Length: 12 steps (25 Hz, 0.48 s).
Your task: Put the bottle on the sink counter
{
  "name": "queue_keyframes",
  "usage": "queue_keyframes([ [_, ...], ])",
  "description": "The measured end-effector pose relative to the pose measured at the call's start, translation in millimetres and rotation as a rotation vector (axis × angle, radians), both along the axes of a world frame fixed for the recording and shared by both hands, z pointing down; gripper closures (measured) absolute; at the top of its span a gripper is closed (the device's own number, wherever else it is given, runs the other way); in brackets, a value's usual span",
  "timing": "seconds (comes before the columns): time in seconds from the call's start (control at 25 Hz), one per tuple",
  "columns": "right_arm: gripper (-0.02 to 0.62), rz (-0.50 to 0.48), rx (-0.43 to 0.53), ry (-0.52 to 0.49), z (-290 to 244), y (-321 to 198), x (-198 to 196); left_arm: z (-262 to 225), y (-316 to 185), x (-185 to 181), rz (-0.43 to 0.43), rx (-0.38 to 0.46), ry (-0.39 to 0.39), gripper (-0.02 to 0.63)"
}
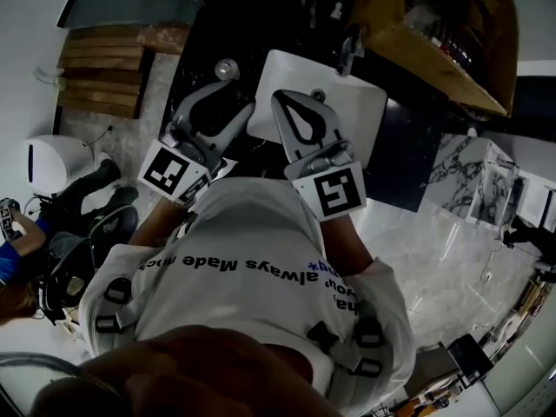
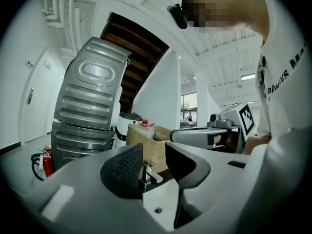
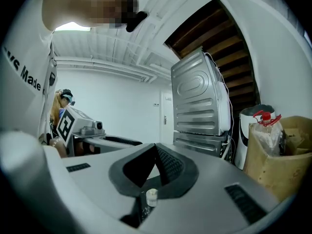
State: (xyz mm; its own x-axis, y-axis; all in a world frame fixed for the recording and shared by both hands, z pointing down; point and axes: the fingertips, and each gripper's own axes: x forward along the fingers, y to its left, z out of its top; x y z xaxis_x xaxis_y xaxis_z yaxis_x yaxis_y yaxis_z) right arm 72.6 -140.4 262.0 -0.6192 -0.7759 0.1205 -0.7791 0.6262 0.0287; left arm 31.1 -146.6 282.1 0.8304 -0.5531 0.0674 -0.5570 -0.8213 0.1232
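Bottle (image 3: 151, 197): small and clear with a white cap, it shows upright and low in the right gripper view, in the hollow behind the tips of the right gripper (image 3: 156, 148). Those tips are closed against each other. Whether the jaws pinch the bottle or it merely stands below them cannot be told. The left gripper (image 2: 154, 151) has its jaws parted with nothing between them. Through the gap show a chrome tap (image 2: 150, 173) and the white sink basin (image 2: 163, 194). Each gripper carries a cube with a black-and-white square marker, the left one (image 1: 169, 170) and the right one (image 1: 334, 191). The person's white shirt (image 1: 252, 294) has dark print that reads "always Made", upside down in the head view. The rest of the line is too creased to read. The head view shows both grippers held side by side in front of the chest, above the basin. They point away from the body and angle slightly toward each other, roughly level. Beyond them, a cardboard box (image 3: 273, 169) holds bagged bottles with red caps. Two stacked grey metal appliances (image 3: 197, 106) stand beside it under a dark wooden staircase (image 3: 219, 38).
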Motion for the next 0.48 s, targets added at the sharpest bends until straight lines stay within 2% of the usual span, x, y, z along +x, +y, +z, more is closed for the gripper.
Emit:
queue_keyframes([
  [0.16,0.589,-0.01,0.019,0.009,-11.6,12.6,-2.6,-13.7,9.1,2.1,-0.005,0.001,0.011,0.526],
  [0.48,0.59,-0.018,0.041,-0.002,-32.9,32.3,-5.5,-26.2,28.1,7.4,0.038,0.047,0.021,0.6],
])
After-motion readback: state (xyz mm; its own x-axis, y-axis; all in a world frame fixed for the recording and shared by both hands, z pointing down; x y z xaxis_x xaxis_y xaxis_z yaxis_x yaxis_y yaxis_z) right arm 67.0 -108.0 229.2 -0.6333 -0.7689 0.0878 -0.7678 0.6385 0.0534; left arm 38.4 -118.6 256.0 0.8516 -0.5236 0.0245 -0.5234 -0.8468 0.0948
